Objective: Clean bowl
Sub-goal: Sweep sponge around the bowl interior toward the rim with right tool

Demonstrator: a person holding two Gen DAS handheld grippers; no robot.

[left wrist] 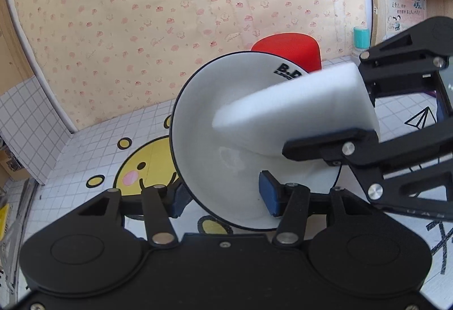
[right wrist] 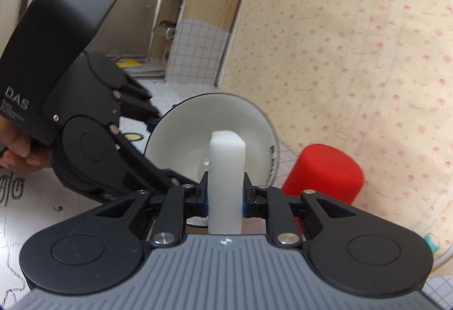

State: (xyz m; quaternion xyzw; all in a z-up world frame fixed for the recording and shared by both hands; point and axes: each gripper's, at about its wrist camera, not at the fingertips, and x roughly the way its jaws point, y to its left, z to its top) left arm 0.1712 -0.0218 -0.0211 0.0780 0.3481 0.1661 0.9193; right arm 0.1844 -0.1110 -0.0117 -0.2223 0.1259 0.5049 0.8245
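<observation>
Right claw (right wrist: 225, 198) clamps white sponge (right wrist: 226, 168) inside tilted bowl (left wrist: 226, 140); left claw (left wrist: 223, 196) grips bowl's rim; wiping underway; next, likely sweep the inner wall.

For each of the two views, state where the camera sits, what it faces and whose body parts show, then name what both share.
Left wrist: sits on the left gripper, facing the tilted white bowl clamped by its rim; the right gripper enters from the right.
Right wrist: sits on the right gripper, facing the white sponge it holds, reaching into the bowl; a hand shows at left.
Shared: bowl, sponge, red cup, patterned wall.
</observation>
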